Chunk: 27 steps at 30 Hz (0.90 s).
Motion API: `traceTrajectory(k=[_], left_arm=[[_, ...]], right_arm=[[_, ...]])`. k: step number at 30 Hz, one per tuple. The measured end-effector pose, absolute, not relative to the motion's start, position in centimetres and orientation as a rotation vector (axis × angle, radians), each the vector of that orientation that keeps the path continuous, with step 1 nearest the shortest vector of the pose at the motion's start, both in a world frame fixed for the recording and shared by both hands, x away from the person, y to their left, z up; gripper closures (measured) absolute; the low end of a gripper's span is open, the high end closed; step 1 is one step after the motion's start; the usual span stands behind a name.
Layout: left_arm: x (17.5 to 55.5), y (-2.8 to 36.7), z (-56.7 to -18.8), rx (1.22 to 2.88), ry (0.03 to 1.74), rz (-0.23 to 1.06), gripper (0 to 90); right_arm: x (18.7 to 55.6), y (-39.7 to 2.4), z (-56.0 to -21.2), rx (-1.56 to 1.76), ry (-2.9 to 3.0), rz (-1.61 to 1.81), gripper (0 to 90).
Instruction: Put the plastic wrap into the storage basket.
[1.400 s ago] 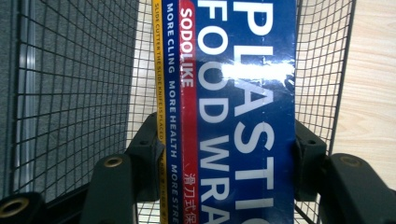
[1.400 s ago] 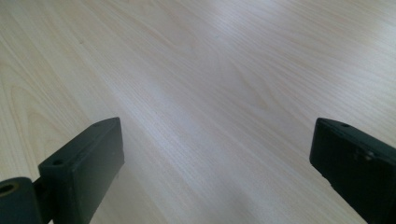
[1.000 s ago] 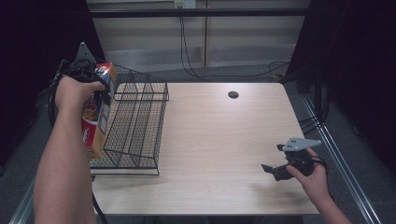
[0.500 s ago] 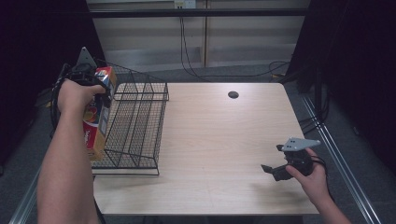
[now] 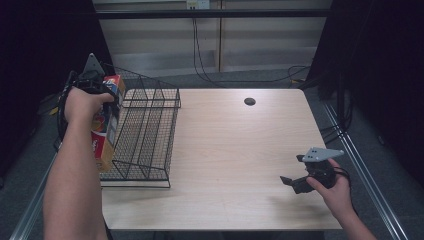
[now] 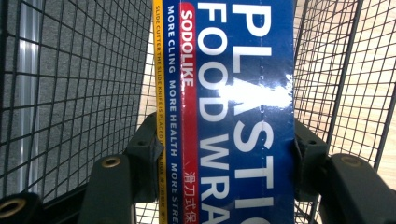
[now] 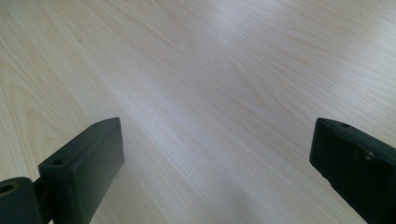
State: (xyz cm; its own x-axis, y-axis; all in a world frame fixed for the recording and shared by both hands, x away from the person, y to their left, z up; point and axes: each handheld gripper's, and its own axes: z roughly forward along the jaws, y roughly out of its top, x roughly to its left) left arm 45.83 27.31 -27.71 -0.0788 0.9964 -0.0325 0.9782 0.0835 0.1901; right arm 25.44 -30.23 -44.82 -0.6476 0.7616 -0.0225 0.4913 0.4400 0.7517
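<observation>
A long box of plastic food wrap (image 5: 106, 125), blue, red and yellow, hangs on end at the left wall of a black wire basket (image 5: 150, 130). My left gripper (image 5: 95, 82) is shut on its upper end. In the left gripper view the box (image 6: 238, 107) fills the gap between both jaws, with basket mesh (image 6: 70, 84) on either side. My right gripper (image 5: 295, 181) hovers low over the table's front right, open; in the right gripper view its jaws stand wide apart over bare wood (image 7: 210, 93).
The light wooden table (image 5: 235, 150) has a round cable hole (image 5: 249, 101) near its back edge. The basket stands at the table's left edge. Cables (image 5: 210, 55) hang behind the table, and a metal rail (image 5: 360, 165) runs along the right side.
My left gripper has shifted slightly left and down with the box, along the basket's left wall. The right gripper has stayed put.
</observation>
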Motion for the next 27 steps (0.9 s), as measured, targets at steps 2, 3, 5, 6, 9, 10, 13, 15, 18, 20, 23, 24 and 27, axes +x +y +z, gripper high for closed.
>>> traceTrajectory(k=[2,3,5,6,9,10,13,15,18,20,23,24,27], left_arm=[[45.9,27.3,-28.0,2.013,2.193,0.189,42.1],[45.9,27.3,-28.0,2.005,2.201,0.186,42.1],[46.0,27.5,-28.1,2.029,2.193,0.182,42.0],[46.0,27.4,-28.2,2.006,2.205,0.179,42.1],[46.0,27.5,-28.3,2.003,2.200,0.177,41.9],[46.0,27.5,-28.3,2.007,2.195,0.183,42.0],[46.0,27.6,-28.4,1.993,2.204,0.171,41.8],[46.1,27.6,-28.6,2.003,2.208,0.156,41.7],[46.2,27.5,-28.9,2.006,2.210,0.135,41.8],[46.2,27.5,-29.0,2.030,2.198,0.130,41.7],[46.2,27.4,-29.1,2.000,2.206,0.171,41.5],[46.2,27.6,-28.9,2.024,2.202,0.152,41.6],[46.2,27.7,-29.0,2.016,2.216,0.145,41.6]], right_arm=[[25.4,-30.2,-44.8,1.072,2.342,1.049,2.9],[25.4,-30.2,-44.8,1.075,2.338,1.048,2.9],[25.4,-30.3,-44.8,1.073,2.337,1.048,2.9],[25.4,-30.3,-44.8,1.072,2.338,1.048,2.9],[25.5,-30.3,-44.8,1.073,2.338,1.049,2.9],[25.5,-30.3,-44.8,1.072,2.339,1.049,2.9],[25.5,-30.2,-44.8,1.071,2.345,1.049,2.9],[25.5,-30.2,-44.8,1.066,2.341,1.046,2.9],[25.4,-30.2,-44.8,1.070,2.343,1.052,2.9],[25.5,-30.2,-44.8,1.068,2.343,1.050,2.9],[25.5,-30.2,-44.9,1.065,2.343,1.047,2.9],[25.5,-30.2,-44.9,1.064,2.343,1.047,2.9],[25.5,-30.1,-44.9,1.062,2.349,1.046,2.9]])
